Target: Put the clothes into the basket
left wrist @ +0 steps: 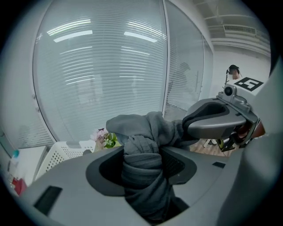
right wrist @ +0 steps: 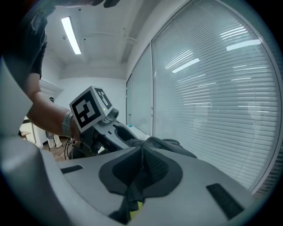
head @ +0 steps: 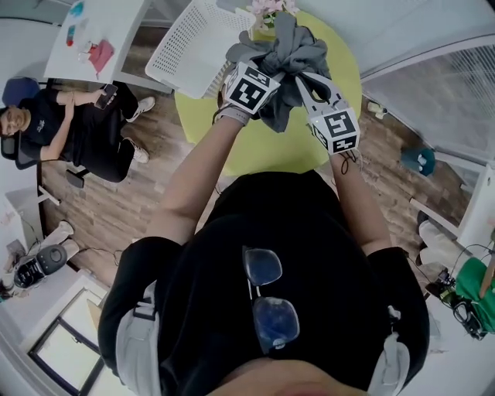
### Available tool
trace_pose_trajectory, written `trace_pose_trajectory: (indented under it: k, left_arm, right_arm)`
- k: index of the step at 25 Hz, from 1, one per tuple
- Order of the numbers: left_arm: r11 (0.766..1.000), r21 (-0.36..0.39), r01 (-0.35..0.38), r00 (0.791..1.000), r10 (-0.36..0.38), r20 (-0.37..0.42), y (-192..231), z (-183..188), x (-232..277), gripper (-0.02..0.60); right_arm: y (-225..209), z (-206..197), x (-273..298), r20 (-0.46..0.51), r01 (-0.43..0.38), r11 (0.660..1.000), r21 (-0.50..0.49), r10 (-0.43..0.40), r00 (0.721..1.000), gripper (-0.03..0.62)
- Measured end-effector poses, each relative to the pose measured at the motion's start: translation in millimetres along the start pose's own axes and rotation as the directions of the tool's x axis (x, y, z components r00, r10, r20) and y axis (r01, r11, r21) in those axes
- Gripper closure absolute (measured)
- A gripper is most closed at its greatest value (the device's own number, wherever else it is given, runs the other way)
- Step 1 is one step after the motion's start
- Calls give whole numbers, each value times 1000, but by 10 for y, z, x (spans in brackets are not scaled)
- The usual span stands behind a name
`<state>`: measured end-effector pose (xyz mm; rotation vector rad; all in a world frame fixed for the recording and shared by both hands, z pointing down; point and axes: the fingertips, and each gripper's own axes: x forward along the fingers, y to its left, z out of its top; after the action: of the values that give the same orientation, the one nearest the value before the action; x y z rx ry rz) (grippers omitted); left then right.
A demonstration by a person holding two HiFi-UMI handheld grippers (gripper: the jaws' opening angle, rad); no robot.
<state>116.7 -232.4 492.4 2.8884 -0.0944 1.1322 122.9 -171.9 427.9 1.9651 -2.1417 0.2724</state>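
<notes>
A bunched grey garment (head: 288, 58) hangs in the air above the round yellow-green table (head: 271, 143), held from both sides. My left gripper (head: 267, 73) is shut on a thick roll of the grey garment (left wrist: 143, 170), which fills the gap between its jaws. My right gripper (head: 303, 77) is shut on a thinner fold of the grey garment (right wrist: 140, 170), with the cloth trailing down between the jaws. The white perforated basket (head: 193, 46) lies at the table's far left edge, left of the garment.
A small pot of pink flowers (head: 267, 11) stands behind the garment on the table. A seated person (head: 73, 124) is at the left on the wooden floor. A white desk (head: 97, 35) stands at the top left. Glass walls with blinds (left wrist: 101, 66) rise beyond the table.
</notes>
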Motion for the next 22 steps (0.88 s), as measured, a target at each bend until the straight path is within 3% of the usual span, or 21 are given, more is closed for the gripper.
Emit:
trace_pose_trajectory:
  k: [8, 22]
  left_arm:
    - [999, 20, -34, 998, 33, 49, 326, 276, -355, 344]
    - [991, -24, -132, 988, 134, 83, 1153, 254, -1011, 342]
  right_arm:
    - [87, 395, 237, 62, 15, 999, -38, -13, 998, 563]
    - [509, 958, 896, 116, -49, 993, -105, 61, 991, 563]
